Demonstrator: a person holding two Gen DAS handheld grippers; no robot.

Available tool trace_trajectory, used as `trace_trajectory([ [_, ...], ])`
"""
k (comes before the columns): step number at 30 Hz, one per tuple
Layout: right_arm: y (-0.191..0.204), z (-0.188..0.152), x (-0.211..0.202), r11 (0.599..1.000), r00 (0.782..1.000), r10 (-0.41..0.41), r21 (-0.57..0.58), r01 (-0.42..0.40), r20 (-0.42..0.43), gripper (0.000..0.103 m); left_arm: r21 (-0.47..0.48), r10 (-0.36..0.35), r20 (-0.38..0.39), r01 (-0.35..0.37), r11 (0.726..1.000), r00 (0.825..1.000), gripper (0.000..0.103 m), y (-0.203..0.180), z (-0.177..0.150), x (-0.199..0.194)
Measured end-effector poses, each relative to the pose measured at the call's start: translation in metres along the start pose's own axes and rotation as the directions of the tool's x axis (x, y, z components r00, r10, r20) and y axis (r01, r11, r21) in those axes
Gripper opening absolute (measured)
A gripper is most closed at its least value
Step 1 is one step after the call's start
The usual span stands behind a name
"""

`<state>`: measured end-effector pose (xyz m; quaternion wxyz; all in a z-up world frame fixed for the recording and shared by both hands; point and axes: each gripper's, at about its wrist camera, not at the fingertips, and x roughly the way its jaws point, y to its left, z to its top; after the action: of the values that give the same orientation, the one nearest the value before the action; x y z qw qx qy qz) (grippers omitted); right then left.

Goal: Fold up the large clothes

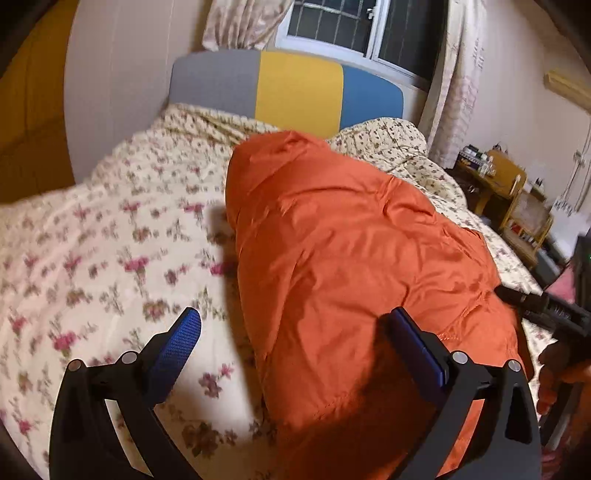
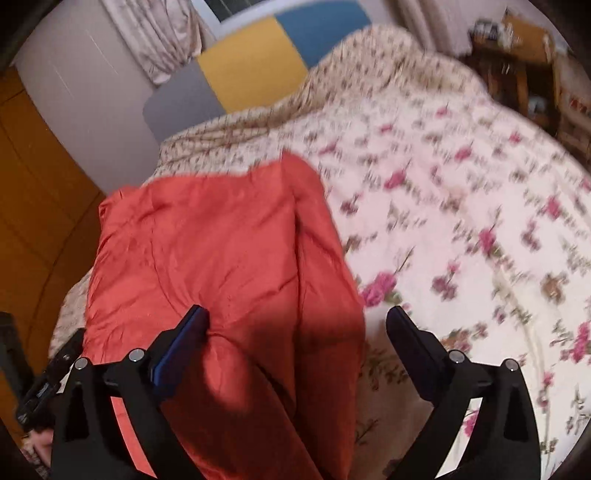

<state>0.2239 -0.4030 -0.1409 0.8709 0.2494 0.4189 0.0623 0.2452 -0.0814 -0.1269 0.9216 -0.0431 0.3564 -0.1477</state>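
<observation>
Nearest the left wrist camera, the left gripper (image 1: pixel 295 332) of black plastic with blue textured pads stands with its jaws spread wide and nothing between them; its left finger (image 1: pixel 177 343) hangs over the floral bedcover, its right finger (image 1: pixel 417 350) over the orange cloth; whether either touches the fabric I cannot tell. Beneath it lies the puffy orange quilted jacket (image 1: pixel 351 258), folded into a long narrow bundle that runs from the near edge of the bed toward the headboard, on the cream bedcover printed with pink roses (image 1: pixel 110 240); its surface is creased, with a stitched seam showing near the bottom. At the head of the bed stands the padded headboard in grey, yellow and blue panels (image 1: pixel 295 88), with a window (image 1: pixel 354 29) and pale patterned curtains (image 1: pixel 458 74) behind it; a wooden bedside stand (image 1: pixel 506 184) with small clutter sits at the far right. In the right wrist view, the right gripper (image 2: pixel 295 332) is likewise wide apart and holds nothing; its left finger (image 2: pixel 181 347) is over the jacket (image 2: pixel 221 240), its right finger (image 2: pixel 413 354) over the bedcover (image 2: pixel 461 203), just beside the bundle's right edge; the picture is blurred. An orange-brown wooden wardrobe (image 2: pixel 37 203) fills the left side.
</observation>
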Motion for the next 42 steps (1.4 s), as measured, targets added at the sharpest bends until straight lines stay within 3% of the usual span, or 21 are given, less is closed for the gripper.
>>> trace_trajectory([
  [5, -0.018, 0.009, 0.024, 0.989, 0.983, 0.126, 0.093, -0.115, -0.134, 0.098, -0.139, -0.13, -0.086, 0.117, 0.983, 0.988, 0.1, 0.014, 0.0, 0.015],
  [8, -0.02, 0.011, 0.029, 0.985, 0.974, 0.165, 0.079, -0.155, -0.153, 0.099, -0.226, -0.224, -0.123, 0.193, 0.955, 0.967, 0.1, 0.02, -0.001, 0.023],
  [10, -0.018, 0.012, 0.031, 0.983, 0.97, 0.179, 0.064, -0.171, -0.162, 0.098, -0.264, -0.308, -0.14, 0.264, 0.928, 0.941, 0.1, 0.017, -0.006, 0.029],
  [12, -0.013, 0.014, 0.036, 0.978, 0.964, 0.205, 0.06, -0.198, -0.168, 0.097, -0.231, -0.28, -0.123, 0.247, 0.941, 0.952, 0.1, 0.009, -0.009, 0.027],
  [13, -0.011, 0.014, 0.037, 0.973, 0.958, 0.232, 0.061, -0.224, -0.169, 0.089, -0.219, -0.272, -0.123, 0.241, 0.946, 0.955, 0.1, 0.006, -0.009, 0.027],
  [17, -0.002, 0.013, 0.036, 0.969, 0.958, 0.246, 0.033, -0.243, -0.151, 0.077, -0.158, -0.241, -0.123, 0.221, 0.962, 0.963, 0.1, -0.009, -0.008, 0.021],
  [22, 0.017, 0.009, 0.016, 0.961, 0.959, 0.274, -0.011, -0.275, -0.079, 0.061, -0.065, -0.22, -0.099, 0.215, 0.975, 0.97, 0.089, -0.022, -0.003, 0.003],
  [31, 0.087, 0.003, 0.01, 0.923, 0.926, 0.375, -0.073, -0.377, -0.046, 0.06, 0.03, -0.153, 0.037, 0.152, 0.988, 0.988, 0.083, -0.012, 0.004, -0.054],
  [42, 0.225, -0.021, 0.068, 0.865, 0.877, 0.469, -0.146, -0.48, -0.106, 0.06, -0.05, 0.006, 0.151, 0.001, 0.999, 0.989, 0.083, 0.088, 0.001, -0.12],
])
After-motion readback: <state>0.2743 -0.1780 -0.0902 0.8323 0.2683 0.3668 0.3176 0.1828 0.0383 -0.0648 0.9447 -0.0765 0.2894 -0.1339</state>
